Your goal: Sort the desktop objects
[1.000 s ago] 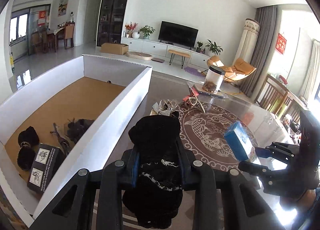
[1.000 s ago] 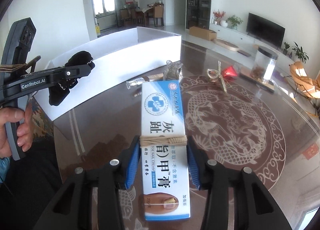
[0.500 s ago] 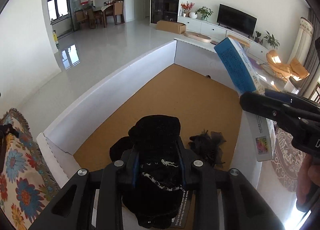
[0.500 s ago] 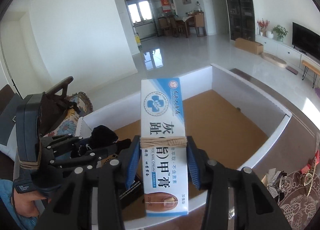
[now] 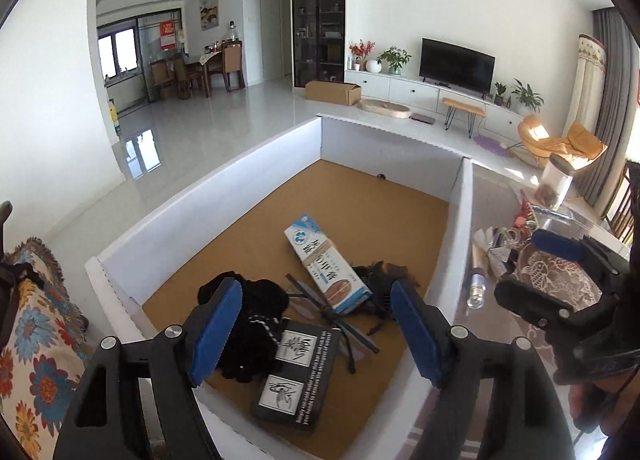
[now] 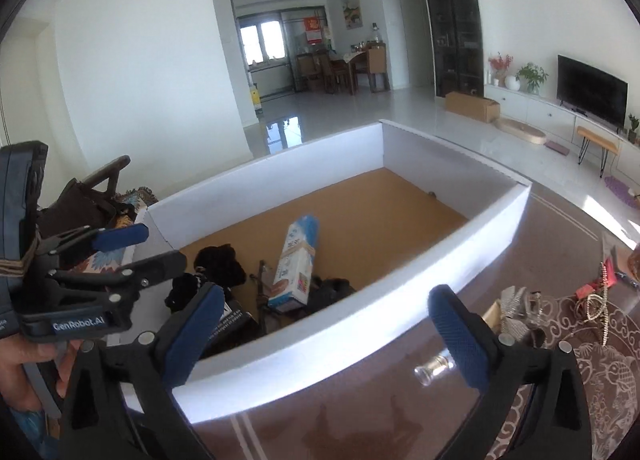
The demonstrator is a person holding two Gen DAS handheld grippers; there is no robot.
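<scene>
Grippers are hanging wide and empty over the white bin point(image 5: 188, 220), left gripper point(image 5: 316, 334) and right gripper point(image 6: 328, 336) having just been opening; the cream box point(image 5: 326, 264) is lying inside beside the black fabric point(image 5: 248, 324). Light, stiff card, the box is likely best pinched across its narrow sides; the fabric is soft.

Both jaws just opened, cream box point(image 5: 326, 264) and black cloth point(image 5: 256, 316) now lying in white tray point(image 5: 200, 212)

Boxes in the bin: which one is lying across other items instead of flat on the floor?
The blue-and-white nail cream box. It lies tilted over the thin dark sticks; the black box with white pictograms lies flat, nearer the front wall.
</scene>
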